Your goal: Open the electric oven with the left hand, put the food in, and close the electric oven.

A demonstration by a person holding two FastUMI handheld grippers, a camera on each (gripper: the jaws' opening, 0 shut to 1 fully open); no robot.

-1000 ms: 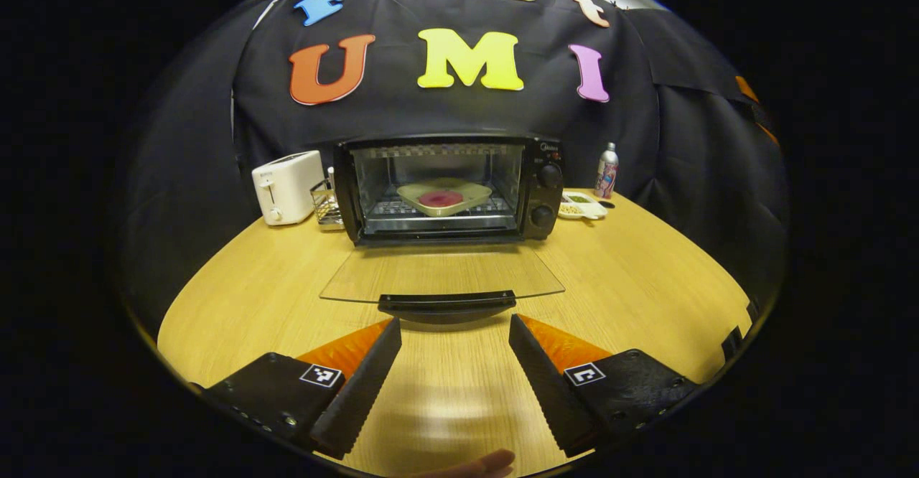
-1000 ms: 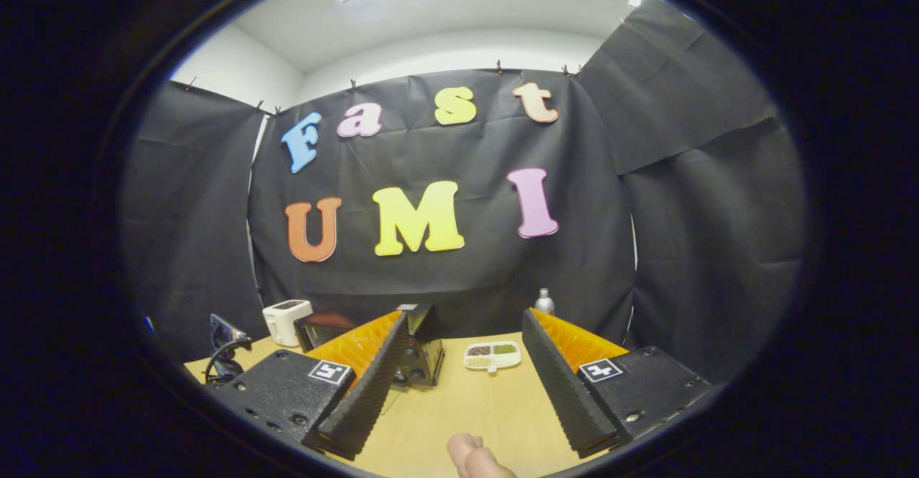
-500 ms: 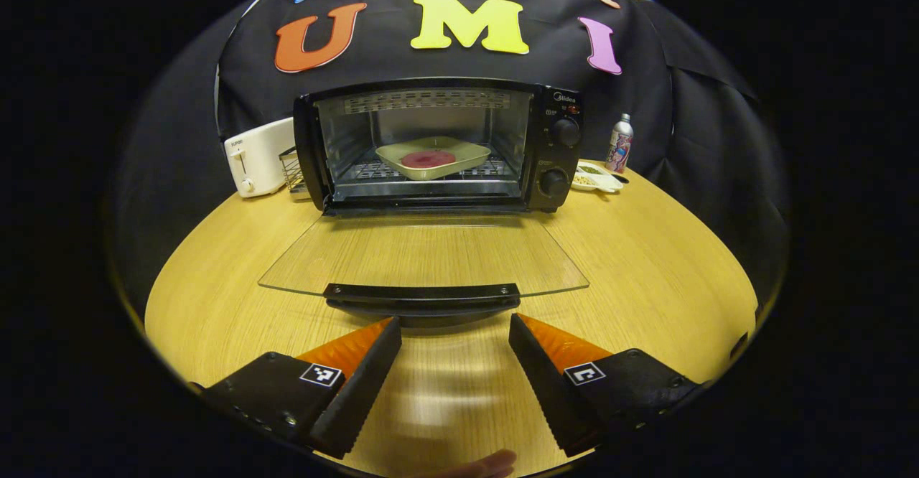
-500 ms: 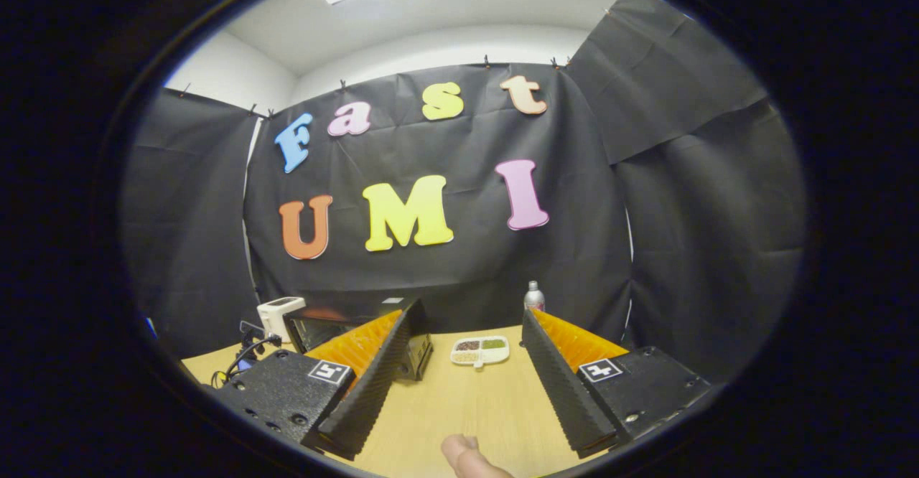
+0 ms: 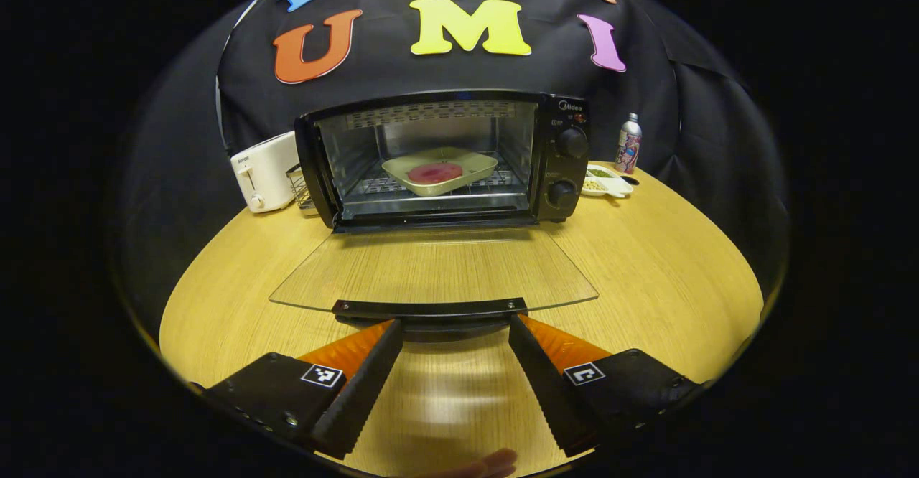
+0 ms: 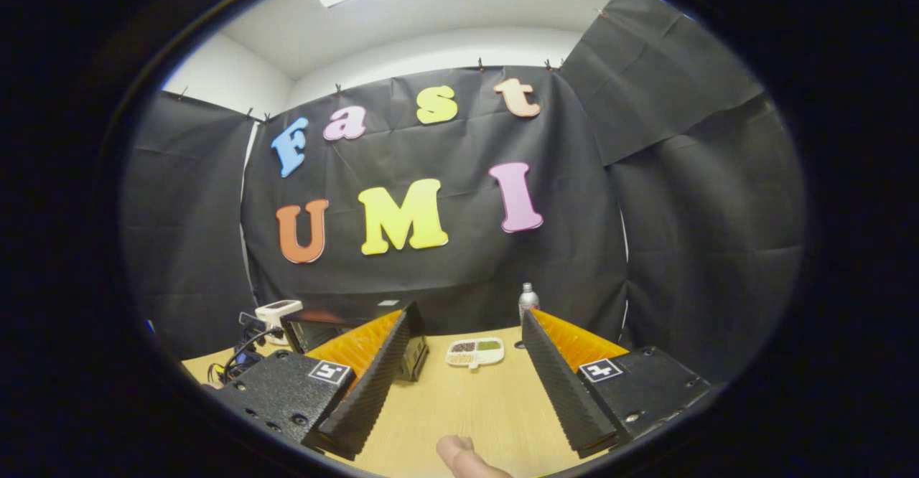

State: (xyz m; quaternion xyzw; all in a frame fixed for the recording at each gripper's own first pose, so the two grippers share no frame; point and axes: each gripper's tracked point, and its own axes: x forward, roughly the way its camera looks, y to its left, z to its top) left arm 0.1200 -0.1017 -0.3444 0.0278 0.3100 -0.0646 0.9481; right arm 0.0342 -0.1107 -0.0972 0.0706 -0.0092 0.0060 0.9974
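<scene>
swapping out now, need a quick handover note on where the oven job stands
Left gripper: open, holds nothing, just in front of the door handle.
Right gripper: open, holds nothing, above the table.
Oven: its glass door is folded down flat. The tray with the red food sits on the rack inside.
Done: door opened, food in.
Left: lift the door by its handle with the left gripper and shut the oven.

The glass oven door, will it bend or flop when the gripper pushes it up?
Probably not: the glass door looks like one flat, rigid pane, hinged at the oven. It should swing up. Being glass, it may be fragile, so push by its handle.
</scene>
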